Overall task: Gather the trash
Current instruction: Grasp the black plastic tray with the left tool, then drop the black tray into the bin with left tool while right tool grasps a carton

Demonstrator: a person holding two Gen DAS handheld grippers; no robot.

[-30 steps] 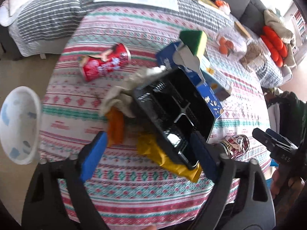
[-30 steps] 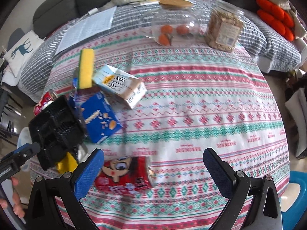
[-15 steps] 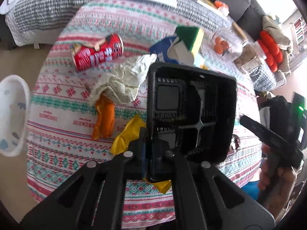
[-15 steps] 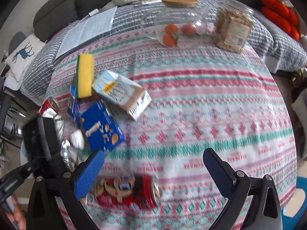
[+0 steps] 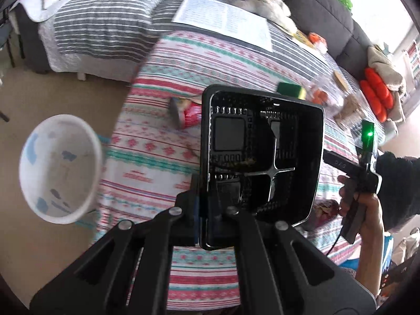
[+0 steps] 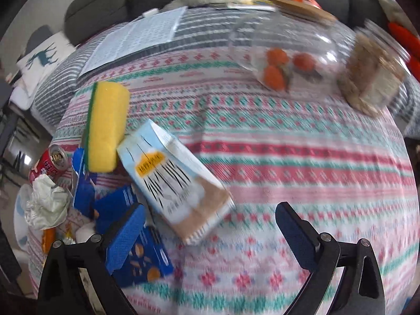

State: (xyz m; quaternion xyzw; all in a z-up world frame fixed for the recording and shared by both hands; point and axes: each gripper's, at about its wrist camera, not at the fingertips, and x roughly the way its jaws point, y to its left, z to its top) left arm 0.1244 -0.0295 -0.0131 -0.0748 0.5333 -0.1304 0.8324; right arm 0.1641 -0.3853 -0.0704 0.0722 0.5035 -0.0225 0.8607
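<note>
My left gripper [image 5: 207,210] is shut on the rim of a black plastic food tray [image 5: 262,155] and holds it upright above the table, near the white bin [image 5: 60,168] on the floor at left. A red can [image 5: 187,113] lies behind the tray. My right gripper [image 6: 210,225] is open and empty over a pale blue carton [image 6: 173,176] and a dark blue snack box [image 6: 136,239]. A yellow sponge [image 6: 106,128], a red can [image 6: 50,162], crumpled paper [image 6: 47,202] and an orange wrapper [image 6: 47,239] lie at left.
A clear jar with oranges [image 6: 286,52] and a jar of grain [image 6: 372,78] stand at the back right of the patterned tablecloth [image 6: 288,157]. A printed sheet [image 6: 136,36] lies on a striped blanket. A grey sofa [image 5: 315,8] runs behind.
My left gripper closed on the black tray and lifted it off the table, toward the white bin. My right gripper moved forward from the near red can toward the cartons.
</note>
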